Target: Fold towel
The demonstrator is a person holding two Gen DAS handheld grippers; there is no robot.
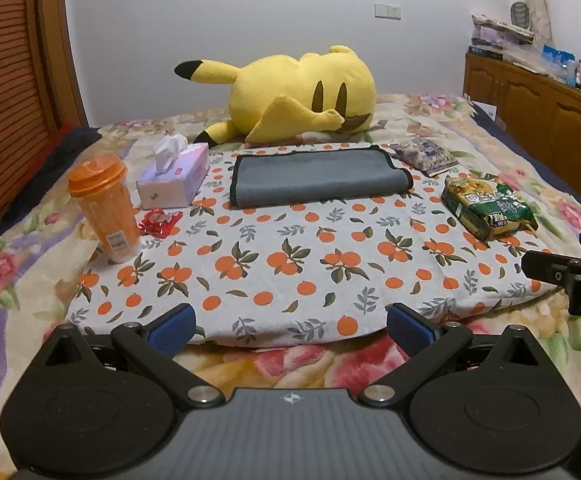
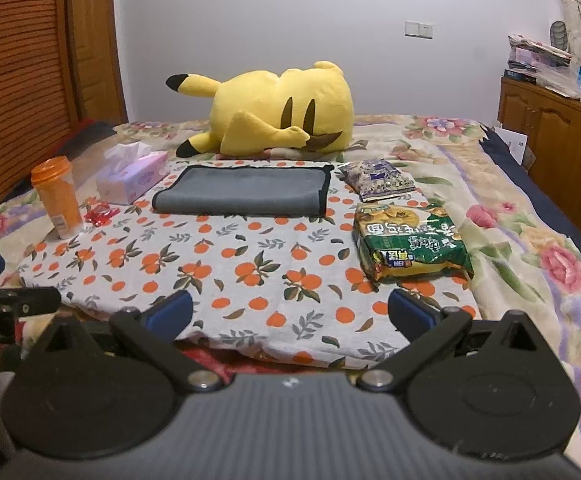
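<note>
A grey towel (image 1: pixel 314 178) with a black hem lies folded flat at the far side of an orange-print cloth (image 1: pixel 290 264) on the bed; it also shows in the right wrist view (image 2: pixel 246 192). My left gripper (image 1: pixel 290 330) is open and empty, at the cloth's near edge, well short of the towel. My right gripper (image 2: pixel 290 312) is open and empty, also at the cloth's near edge (image 2: pixel 250 280). The right gripper shows at the right edge of the left wrist view (image 1: pixel 566 272).
An orange bottle (image 1: pixel 104 204), a tissue box (image 1: pixel 174 178) and a red wrapper (image 1: pixel 158 220) stand left of the towel. A green noodle pack (image 1: pixel 486 208) and a purple snack bag (image 1: pixel 424 154) lie right. A yellow plush (image 1: pixel 302 96) lies behind. Wooden cabinets (image 1: pixel 550 116) stand right.
</note>
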